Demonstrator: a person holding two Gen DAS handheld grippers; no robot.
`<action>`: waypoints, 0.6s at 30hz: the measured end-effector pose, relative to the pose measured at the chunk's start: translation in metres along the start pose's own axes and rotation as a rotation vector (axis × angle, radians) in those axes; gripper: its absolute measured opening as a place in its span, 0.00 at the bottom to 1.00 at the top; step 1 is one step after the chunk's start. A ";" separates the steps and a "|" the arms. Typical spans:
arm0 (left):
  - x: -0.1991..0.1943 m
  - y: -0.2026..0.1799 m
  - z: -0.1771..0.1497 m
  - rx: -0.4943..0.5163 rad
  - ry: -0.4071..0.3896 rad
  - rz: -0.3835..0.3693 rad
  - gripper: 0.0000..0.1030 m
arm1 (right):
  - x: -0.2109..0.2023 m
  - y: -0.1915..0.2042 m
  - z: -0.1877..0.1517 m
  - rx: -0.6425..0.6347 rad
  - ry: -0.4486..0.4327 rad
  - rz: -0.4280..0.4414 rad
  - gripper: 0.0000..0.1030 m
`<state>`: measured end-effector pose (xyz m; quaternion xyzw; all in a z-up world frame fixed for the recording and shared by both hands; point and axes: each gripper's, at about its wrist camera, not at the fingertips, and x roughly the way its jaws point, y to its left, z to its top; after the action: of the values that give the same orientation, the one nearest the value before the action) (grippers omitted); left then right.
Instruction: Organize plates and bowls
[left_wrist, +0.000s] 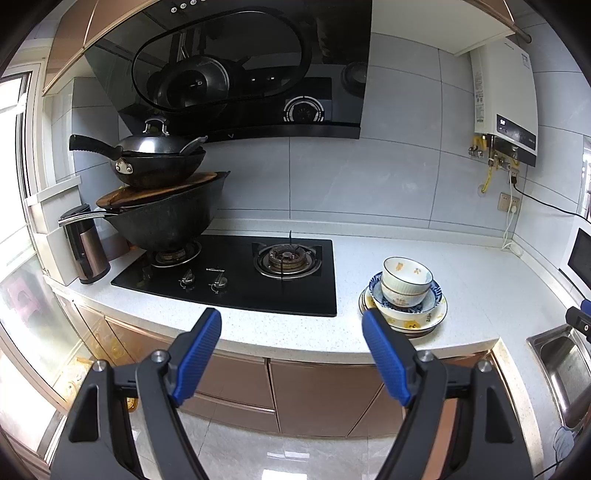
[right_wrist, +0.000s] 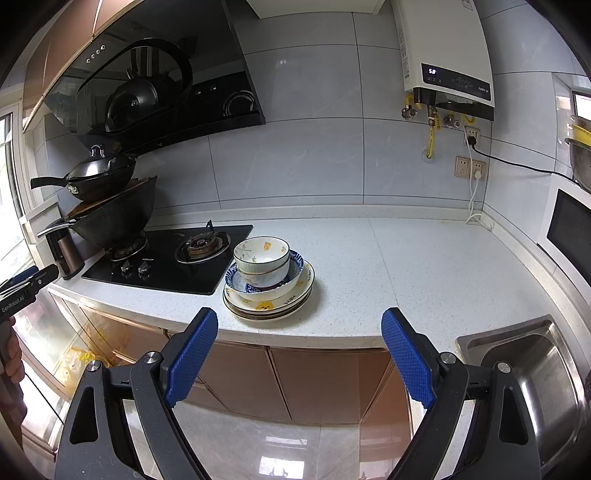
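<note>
At the far left a kettle (left_wrist: 86, 247) stood against the wall end of the worktop (right_wrist: 388, 258), out of the way of the cooking. Next to it the stove (left_wrist: 236, 273) carried two woks (left_wrist: 159, 206), the smaller nested on a wooden lid over the larger, probably stored there to save room. The left gripper (left_wrist: 291, 354) hung off the worktop's front edge with its fingers (left_wrist: 199, 354) spread wide and nothing between them, pointing toward the stove's front. Just right of the stove sat the pile of dishes: plates (right_wrist: 269, 306) at the bottom, a blue-patterned bowl (right_wrist: 266, 286) on them, and two white bowls (right_wrist: 262, 258) nested inside. Widest at the base and smallest on top, the pile looked stable and seemed already sorted by size. The right gripper (right_wrist: 299, 354) likewise waited short of the edge, fingers (right_wrist: 406, 358) apart and empty, the pile ahead and slightly left of it. At the far right lay the sink (right_wrist: 535, 369).
</note>
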<state>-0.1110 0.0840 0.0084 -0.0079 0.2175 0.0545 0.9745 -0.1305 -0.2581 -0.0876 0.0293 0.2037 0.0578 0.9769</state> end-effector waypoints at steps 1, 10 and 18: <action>0.001 0.000 0.000 0.002 0.002 -0.001 0.76 | 0.000 0.000 0.000 0.000 0.000 -0.002 0.85; 0.006 -0.002 0.001 0.006 0.014 -0.014 0.76 | 0.000 -0.001 0.000 0.006 0.001 -0.013 0.85; 0.008 -0.004 0.000 0.002 0.019 -0.018 0.76 | -0.001 -0.001 -0.001 0.004 0.005 -0.014 0.85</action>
<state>-0.1034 0.0811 0.0052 -0.0092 0.2268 0.0456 0.9728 -0.1317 -0.2591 -0.0879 0.0299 0.2063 0.0507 0.9767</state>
